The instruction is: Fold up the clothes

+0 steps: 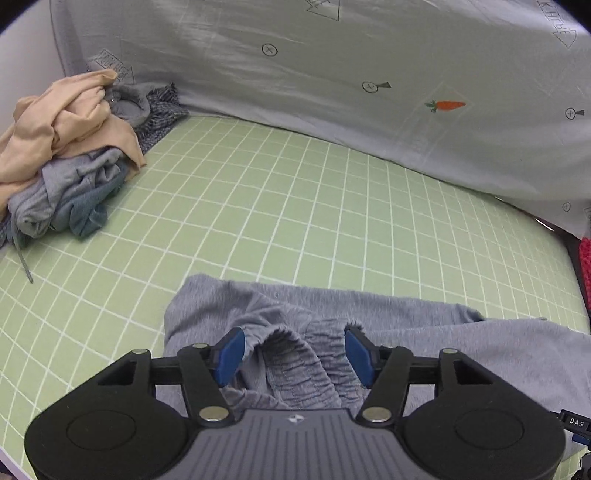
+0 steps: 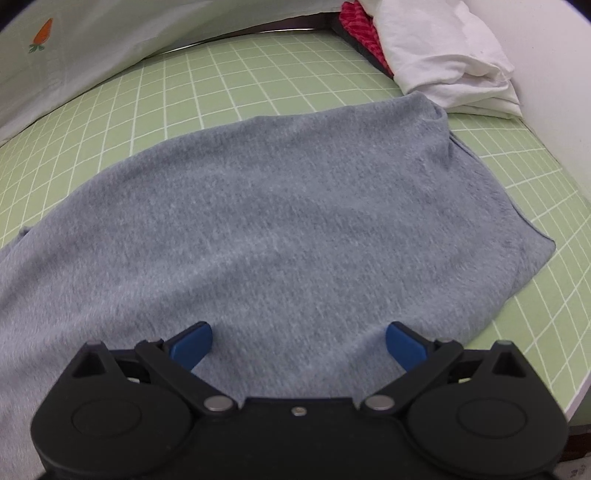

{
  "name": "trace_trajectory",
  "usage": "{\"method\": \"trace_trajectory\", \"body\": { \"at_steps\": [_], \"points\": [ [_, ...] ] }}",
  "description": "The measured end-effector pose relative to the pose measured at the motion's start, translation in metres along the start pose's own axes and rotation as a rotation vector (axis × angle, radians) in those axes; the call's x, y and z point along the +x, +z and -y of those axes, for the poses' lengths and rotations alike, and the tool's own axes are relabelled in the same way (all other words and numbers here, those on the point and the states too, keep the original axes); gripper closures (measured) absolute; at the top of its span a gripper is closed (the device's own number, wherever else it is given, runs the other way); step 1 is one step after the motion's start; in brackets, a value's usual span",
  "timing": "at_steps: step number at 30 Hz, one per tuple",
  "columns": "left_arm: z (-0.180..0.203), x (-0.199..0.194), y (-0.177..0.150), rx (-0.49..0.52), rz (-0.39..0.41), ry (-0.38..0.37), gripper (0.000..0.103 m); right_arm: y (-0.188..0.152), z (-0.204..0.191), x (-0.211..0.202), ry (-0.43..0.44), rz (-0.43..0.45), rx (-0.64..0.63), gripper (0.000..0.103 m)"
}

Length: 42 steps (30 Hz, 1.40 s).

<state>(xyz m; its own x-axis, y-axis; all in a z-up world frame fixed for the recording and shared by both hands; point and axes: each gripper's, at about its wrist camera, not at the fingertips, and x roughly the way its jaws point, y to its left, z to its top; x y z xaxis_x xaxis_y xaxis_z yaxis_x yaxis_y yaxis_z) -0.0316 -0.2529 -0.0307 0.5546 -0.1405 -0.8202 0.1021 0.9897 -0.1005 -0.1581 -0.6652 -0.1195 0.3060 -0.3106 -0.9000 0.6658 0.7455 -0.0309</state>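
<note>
A grey garment with an elastic waistband (image 1: 303,354) lies on the green grid mat (image 1: 258,206). My left gripper (image 1: 295,350) is open, its blue pads on either side of the bunched waistband, close above it. In the right wrist view the same grey garment (image 2: 288,206) lies spread flat across the mat (image 2: 221,81). My right gripper (image 2: 299,343) is open and low over the near edge of the fabric, holding nothing.
A pile of unfolded clothes, tan (image 1: 70,122) on top of grey and blue, sits at the mat's far left. A pale sheet with a carrot print (image 1: 369,74) hangs behind. White folded cloth (image 2: 450,55) and a red item (image 2: 360,33) lie at the far right corner.
</note>
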Motion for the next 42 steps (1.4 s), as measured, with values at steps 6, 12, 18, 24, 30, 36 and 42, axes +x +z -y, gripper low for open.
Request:
{"method": "trace_trajectory", "body": {
  "at_steps": [6, 12, 18, 24, 30, 36, 42],
  "points": [
    [-0.015, 0.020, -0.003, -0.025, -0.066, 0.063, 0.043, 0.007, -0.006, 0.002, -0.010, 0.007, -0.006, 0.001],
    [-0.008, 0.027, -0.005, -0.037, -0.084, -0.002, 0.097, 0.008, -0.005, 0.003, 0.015, -0.001, -0.015, 0.000],
    [0.005, 0.031, -0.005, -0.049, -0.083, -0.081, 0.099, 0.010, -0.007, 0.004, 0.015, 0.001, -0.027, 0.000],
    [0.055, 0.054, -0.010, 0.085, -0.169, -0.181, 0.050, 0.012, -0.006, 0.007, 0.030, 0.004, 0.001, 0.000],
    [0.050, 0.049, -0.006, 0.054, -0.154, -0.170, 0.033, 0.011, -0.005, 0.006, 0.038, 0.008, -0.008, 0.000],
    [0.012, 0.022, 0.010, -0.061, -0.063, -0.061, 0.021, 0.012, -0.006, 0.007, 0.036, 0.010, -0.007, 0.000],
    [0.003, 0.046, -0.012, 0.005, -0.200, 0.108, 0.021, 0.013, -0.007, 0.007, 0.038, 0.008, -0.014, 0.000]
  ]
}}
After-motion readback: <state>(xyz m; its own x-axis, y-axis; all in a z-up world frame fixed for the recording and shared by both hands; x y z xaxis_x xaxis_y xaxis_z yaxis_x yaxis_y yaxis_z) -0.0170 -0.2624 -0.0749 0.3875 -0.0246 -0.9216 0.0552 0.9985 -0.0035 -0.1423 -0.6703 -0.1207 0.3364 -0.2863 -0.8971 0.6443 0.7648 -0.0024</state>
